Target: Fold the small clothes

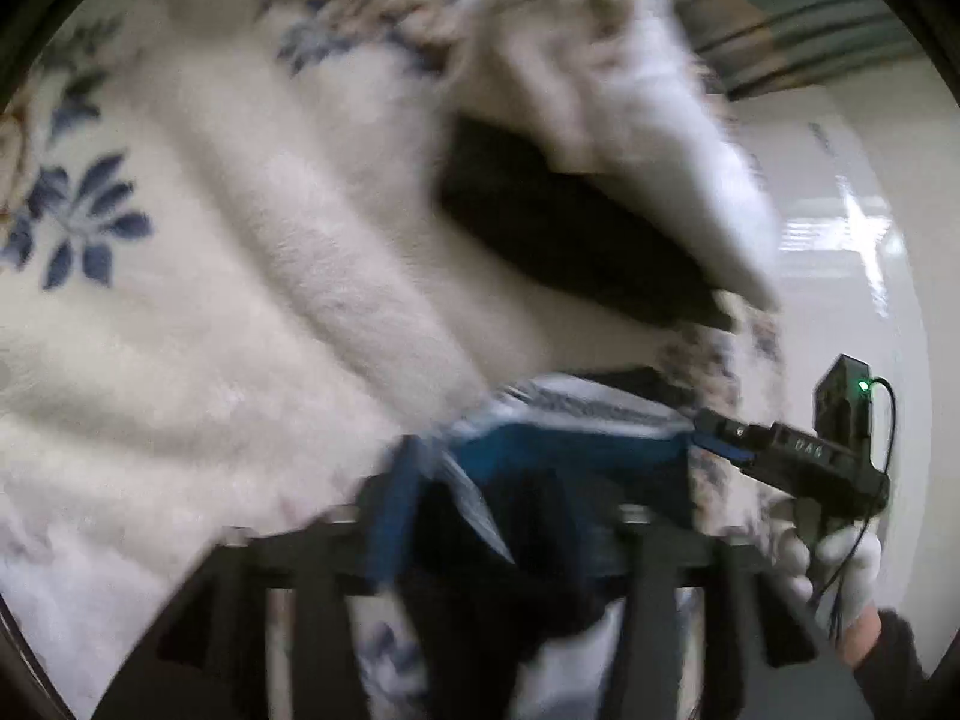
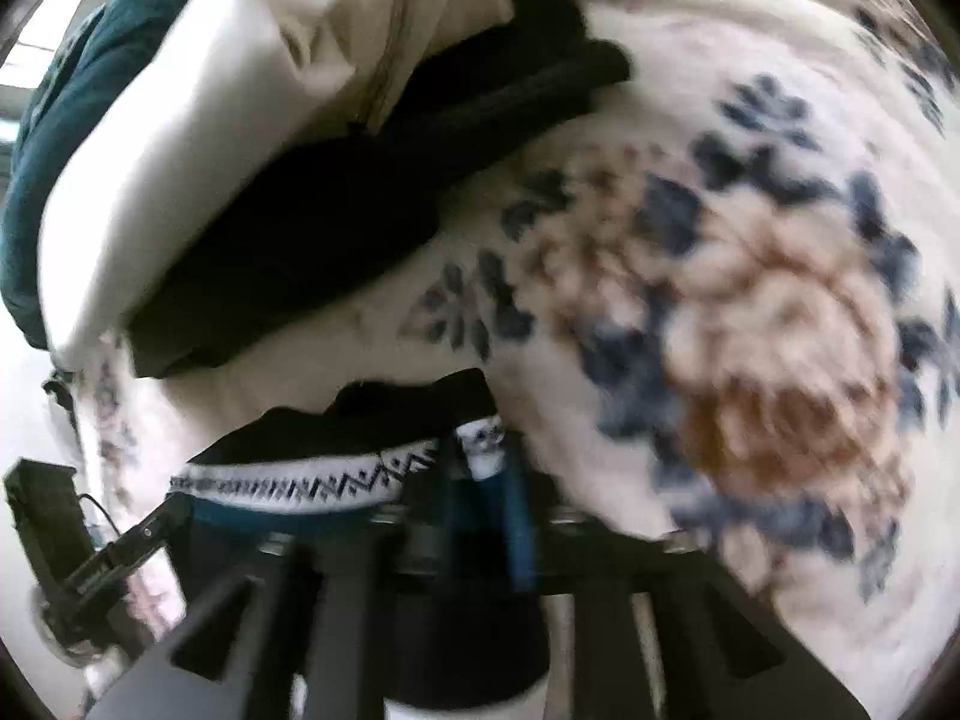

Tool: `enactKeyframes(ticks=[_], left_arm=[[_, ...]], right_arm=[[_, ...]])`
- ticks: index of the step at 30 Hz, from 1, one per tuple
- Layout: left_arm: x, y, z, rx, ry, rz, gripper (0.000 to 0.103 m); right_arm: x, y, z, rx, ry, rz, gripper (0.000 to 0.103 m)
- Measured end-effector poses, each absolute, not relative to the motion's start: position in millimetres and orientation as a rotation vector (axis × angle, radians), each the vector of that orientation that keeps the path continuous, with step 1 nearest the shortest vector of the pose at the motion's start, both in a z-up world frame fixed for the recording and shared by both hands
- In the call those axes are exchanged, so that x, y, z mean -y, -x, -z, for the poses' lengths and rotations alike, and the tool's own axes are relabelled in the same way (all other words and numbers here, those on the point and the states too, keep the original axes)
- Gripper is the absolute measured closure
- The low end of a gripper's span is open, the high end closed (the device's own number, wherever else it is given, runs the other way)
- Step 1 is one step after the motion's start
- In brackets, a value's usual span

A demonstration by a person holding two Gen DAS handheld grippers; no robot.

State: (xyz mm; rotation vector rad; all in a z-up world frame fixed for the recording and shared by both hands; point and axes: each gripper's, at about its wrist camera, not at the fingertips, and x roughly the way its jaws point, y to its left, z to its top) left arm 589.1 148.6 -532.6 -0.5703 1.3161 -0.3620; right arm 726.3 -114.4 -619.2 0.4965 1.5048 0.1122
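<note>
Stretching between both grippers at the bottom of each frame, the small patterned garment (image 2: 300, 483) runs side to side, the left gripper (image 1: 444, 516) and right gripper (image 2: 486, 480) each pinching one end. Beyond it lies the floral blanket (image 1: 210, 300), with folded clothes (image 2: 270, 192) stacked at upper left of the right view.

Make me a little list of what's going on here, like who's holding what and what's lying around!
Surface: fluffy white blanket with blue flowers
Being held: small dark garment with a white zigzag band
Left gripper: shut on the small dark garment
Right gripper: shut on the small dark garment
Nearby: pile of clothes, cream on top of black
Picture: blurry
</note>
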Motion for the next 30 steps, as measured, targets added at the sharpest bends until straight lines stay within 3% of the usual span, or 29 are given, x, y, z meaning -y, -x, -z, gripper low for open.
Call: enactKeyframes(ticks=[1, 3, 9, 14, 22, 30], left_arm=[[-147, -581, 525, -1.301, 0.564, 0.378, 0.039], [-144, -557, 508, -1.276, 0.554, 0.423, 0.037], [-154, -455, 485, -1.283, 0.644, 0.418, 0.036], [-171, -331, 483, -1.418, 0.706, 0.351, 0.036], [-166, -162, 521, -1.651, 0.677, 0.227, 0.036], [-162, -109, 563, -1.661, 0.717, 0.297, 0.036]], right_arm=[[123, -719, 608, -1.483, -0.517, -0.134, 0.042], [134, -696, 584, -1.448, -0.540, -0.206, 0.035], [156, -584, 543, -1.489, -0.507, -0.264, 0.034], [158, -452, 543, -1.626, -0.589, -0.316, 0.034], [135, -252, 590, -1.826, -0.627, -0.331, 0.034], [127, -176, 638, -1.830, -0.751, -0.311, 0.034]])
